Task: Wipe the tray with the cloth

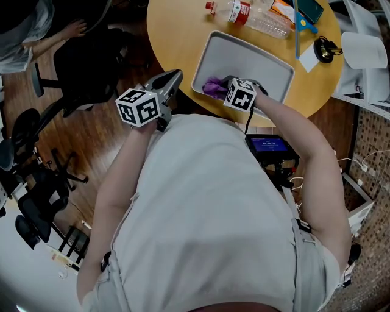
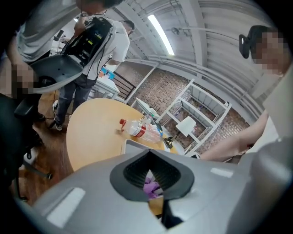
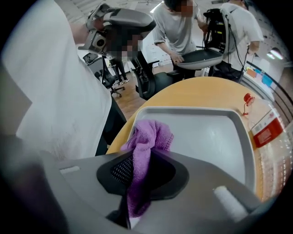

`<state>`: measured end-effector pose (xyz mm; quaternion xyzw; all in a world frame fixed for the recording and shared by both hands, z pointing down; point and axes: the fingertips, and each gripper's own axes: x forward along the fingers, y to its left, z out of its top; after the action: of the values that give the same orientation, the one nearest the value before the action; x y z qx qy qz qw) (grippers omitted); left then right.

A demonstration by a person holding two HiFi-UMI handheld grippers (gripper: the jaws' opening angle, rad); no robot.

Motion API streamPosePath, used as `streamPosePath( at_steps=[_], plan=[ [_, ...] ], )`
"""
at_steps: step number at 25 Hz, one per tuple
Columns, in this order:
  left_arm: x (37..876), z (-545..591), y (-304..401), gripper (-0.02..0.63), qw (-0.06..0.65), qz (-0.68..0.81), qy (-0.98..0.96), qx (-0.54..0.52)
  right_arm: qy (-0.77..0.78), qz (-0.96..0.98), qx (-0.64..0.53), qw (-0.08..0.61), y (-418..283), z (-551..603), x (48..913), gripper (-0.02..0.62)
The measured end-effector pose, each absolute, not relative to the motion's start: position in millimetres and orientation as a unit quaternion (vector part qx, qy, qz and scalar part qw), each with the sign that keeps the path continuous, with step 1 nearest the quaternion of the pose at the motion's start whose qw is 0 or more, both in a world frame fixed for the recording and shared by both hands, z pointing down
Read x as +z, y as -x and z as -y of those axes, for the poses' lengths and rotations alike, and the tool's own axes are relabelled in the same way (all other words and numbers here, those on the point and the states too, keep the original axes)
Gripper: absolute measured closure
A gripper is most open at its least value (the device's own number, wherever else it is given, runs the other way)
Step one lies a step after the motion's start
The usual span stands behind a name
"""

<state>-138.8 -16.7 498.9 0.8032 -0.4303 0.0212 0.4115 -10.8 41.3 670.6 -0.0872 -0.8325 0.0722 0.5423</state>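
Cloth first: purple terry cloth (image 3: 147, 139), bunched at the near corner of the shallow grey plastic tray (image 1: 268, 68) on the round pale-wood table (image 1: 177, 30). Brown plank floor (image 1: 91, 140) and a black office chair (image 1: 91, 67) lie alongside. A clear plastic bottle with a red cap (image 1: 256, 17) is just beyond the tray. The right gripper (image 3: 139, 171) clamps the cloth, jaws narrowly apart. The left gripper (image 2: 151, 176), tips together and empty, hangs beside the table's edge.

A round wooden surface (image 1: 177, 36) carries a clear plastic bottle (image 1: 259, 19) with a red cap at twelve o'clock. A black office chair (image 1: 91, 64) stands at ten o'clock on the wood floor (image 1: 91, 140).
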Motion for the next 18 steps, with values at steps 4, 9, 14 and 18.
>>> streamPosePath(
  at_steps=[4, 9, 14, 18],
  plan=[
    [501, 18, 137, 0.606, 0.413, 0.427, -0.804, 0.027, 0.106, 0.828, 0.041, 0.549, 12, -43, 670, 0.532],
    [504, 20, 136, 0.606, 0.417, 0.427, -0.802, 0.032, 0.105, 0.837, 0.041, 0.536, 21, -43, 669, 0.534],
    [512, 26, 137, 0.606, 0.424, 0.429, -0.797, 0.037, 0.108, 0.847, 0.051, 0.518, 42, -39, 672, 0.532],
    [518, 33, 144, 0.606, 0.427, 0.431, -0.793, 0.043, 0.129, 0.852, 0.05, 0.505, 59, -35, 677, 0.531]
  ],
)
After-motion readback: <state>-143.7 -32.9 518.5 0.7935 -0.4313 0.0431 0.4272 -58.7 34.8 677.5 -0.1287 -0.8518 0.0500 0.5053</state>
